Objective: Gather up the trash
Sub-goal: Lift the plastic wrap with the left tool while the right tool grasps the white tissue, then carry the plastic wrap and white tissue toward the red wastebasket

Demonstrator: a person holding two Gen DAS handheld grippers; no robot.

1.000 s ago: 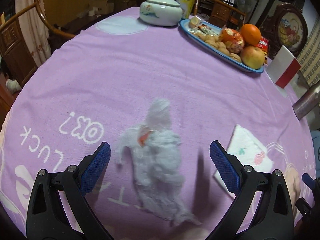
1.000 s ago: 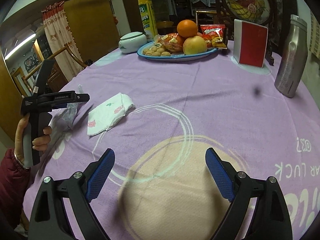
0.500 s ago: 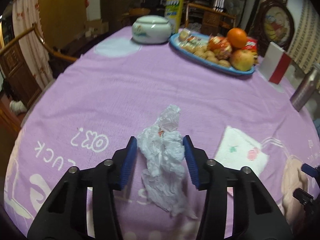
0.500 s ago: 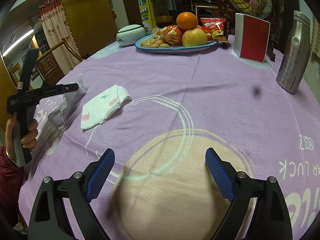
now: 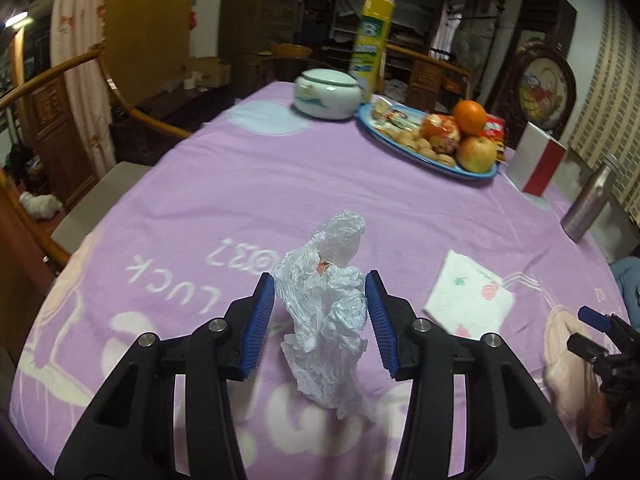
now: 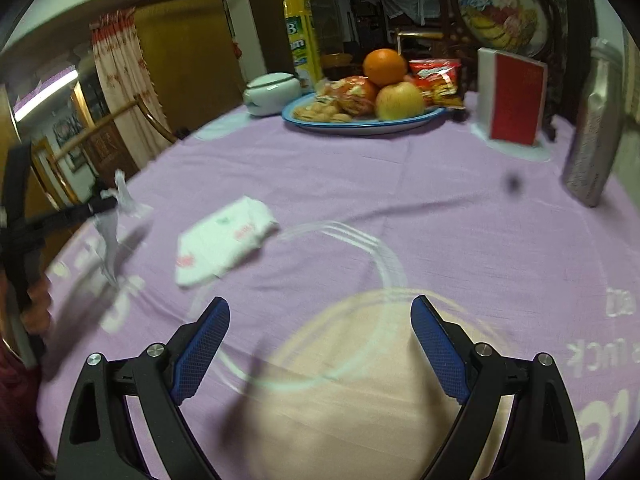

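Observation:
A crumpled white plastic wrapper (image 5: pixel 324 312) with a bit of orange inside hangs between my left gripper's (image 5: pixel 320 316) blue pads, lifted off the purple tablecloth (image 5: pixel 240 184). The left gripper is shut on it. In the right wrist view the same wrapper (image 6: pixel 112 224) dangles from the left gripper at the far left. A folded white napkin (image 5: pixel 470 302) with small prints lies on the cloth to the right; it also shows in the right wrist view (image 6: pixel 226 242). My right gripper (image 6: pixel 320 354) is open and empty above the cloth.
A blue plate of fruit and snacks (image 5: pixel 436 140), a white lidded bowl (image 5: pixel 326 94), a yellow can (image 5: pixel 370 46), a red-and-white box (image 5: pixel 536 164) and a metal bottle (image 5: pixel 588 200) stand at the back and right. A wooden chair (image 5: pixel 80 140) stands left of the table.
My left gripper closed on the plastic wrapper and lifted it off the cloth. My right gripper stayed open and moved lower and nearer the table.

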